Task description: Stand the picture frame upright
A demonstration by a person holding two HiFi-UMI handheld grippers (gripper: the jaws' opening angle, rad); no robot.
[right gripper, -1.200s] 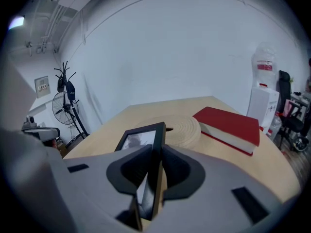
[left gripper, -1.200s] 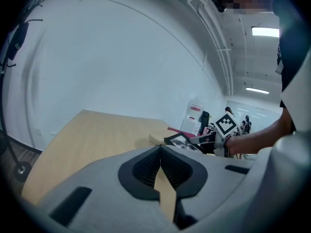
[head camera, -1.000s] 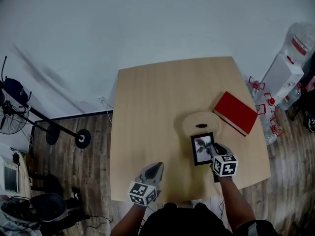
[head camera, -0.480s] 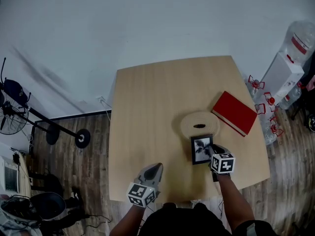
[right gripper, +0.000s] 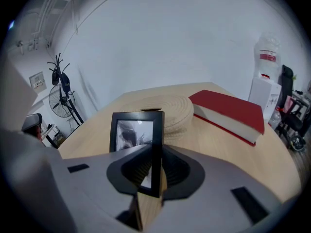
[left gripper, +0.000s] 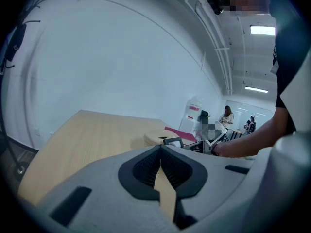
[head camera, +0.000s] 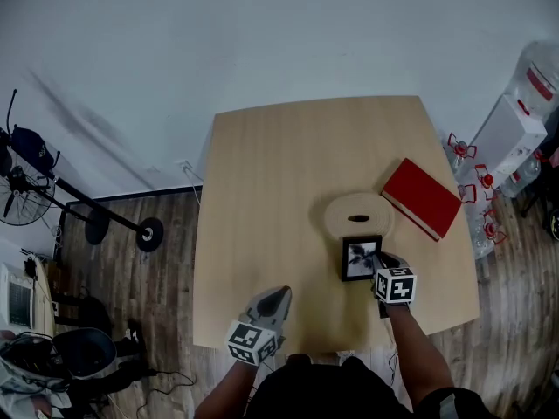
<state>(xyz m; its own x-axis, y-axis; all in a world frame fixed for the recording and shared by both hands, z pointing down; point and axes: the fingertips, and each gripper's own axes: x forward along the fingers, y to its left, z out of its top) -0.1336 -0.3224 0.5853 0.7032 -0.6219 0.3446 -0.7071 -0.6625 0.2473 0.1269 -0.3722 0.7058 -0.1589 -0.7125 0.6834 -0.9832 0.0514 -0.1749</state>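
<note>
The picture frame [head camera: 361, 257], at the lower right of the worktop [head camera: 279, 199], has just been tipped up almost straight, its edge pinched by the fingers of the right gripper [head camera: 379, 266], while the left gripper [head camera: 277, 298] is shut and empty, so little seems left to do.

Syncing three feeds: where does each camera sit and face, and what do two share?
Head view: head-mounted, steeply down at the table; left gripper, right gripper, forearms show.
Left gripper view: on it, along shut jaws across the table; right forearm shows.
Right gripper view: on it, along jaws clamping the picture frame, toward the red book.
Head and right gripper views share both.
</note>
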